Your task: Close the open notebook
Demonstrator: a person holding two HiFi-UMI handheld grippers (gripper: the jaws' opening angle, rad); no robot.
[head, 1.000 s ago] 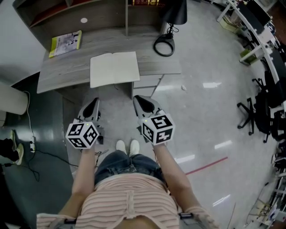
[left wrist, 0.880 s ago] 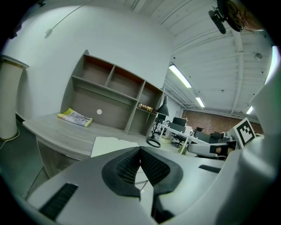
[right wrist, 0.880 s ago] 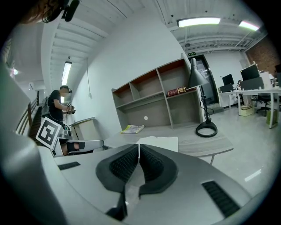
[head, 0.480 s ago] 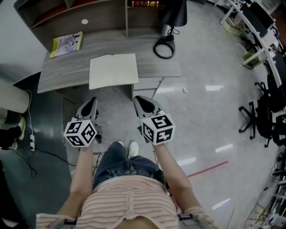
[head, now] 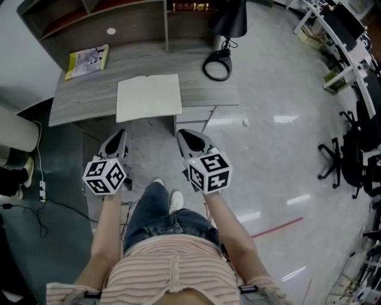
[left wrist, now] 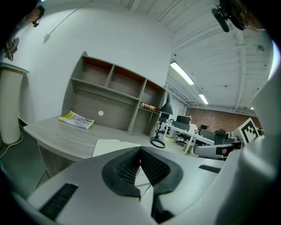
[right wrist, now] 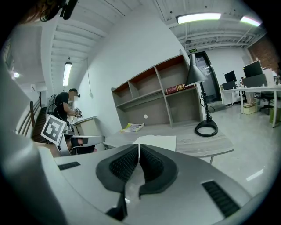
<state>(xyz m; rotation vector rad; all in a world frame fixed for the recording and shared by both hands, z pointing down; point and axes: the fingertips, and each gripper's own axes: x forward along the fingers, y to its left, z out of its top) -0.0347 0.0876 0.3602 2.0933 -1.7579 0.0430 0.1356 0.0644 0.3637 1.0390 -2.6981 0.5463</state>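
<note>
Notebook point(head: 149, 97) open, flat on the desk point(head: 205, 89), blank white pages up, spine pointing away from the wearer. Near edge close to the desk's front lip. No contact with either tool.

Behind and to the left, well apart on the same desk, a yellow booklet point(head: 87, 59), lying flat. To the right rear, a black ring-shaped lamp base point(head: 216, 64), near the notebook's far corner but not touching, with the dark shade point(head: 229, 18) above it. Along the back of the desk, an open shelf unit point(left wrist: 114, 101), with a short row of books point(right wrist: 178, 88) in one upper compartment.

In front of the desk and off it, over the floor point(head: 280, 155), both tools side by side, noses aimed at the notebook and short of it. Left gripper point(head: 116, 142) clenched, ribbed pads pressed together, nothing between them. Right gripper point(head: 189, 138) likewise clenched, pads meeting along a thin seam, empty. Marker cubes at the rear of each, bare forearms behind.

Below the tools, white shoes point(head: 176, 201) and blue jeans.

Farther out, glossy pale floor with a red stripe point(head: 277, 226), and black chairs point(head: 351, 149) at the right edge. In the right gripper view, a bystander point(right wrist: 66, 105) far off to the left, dressed in dark clothes.
</note>
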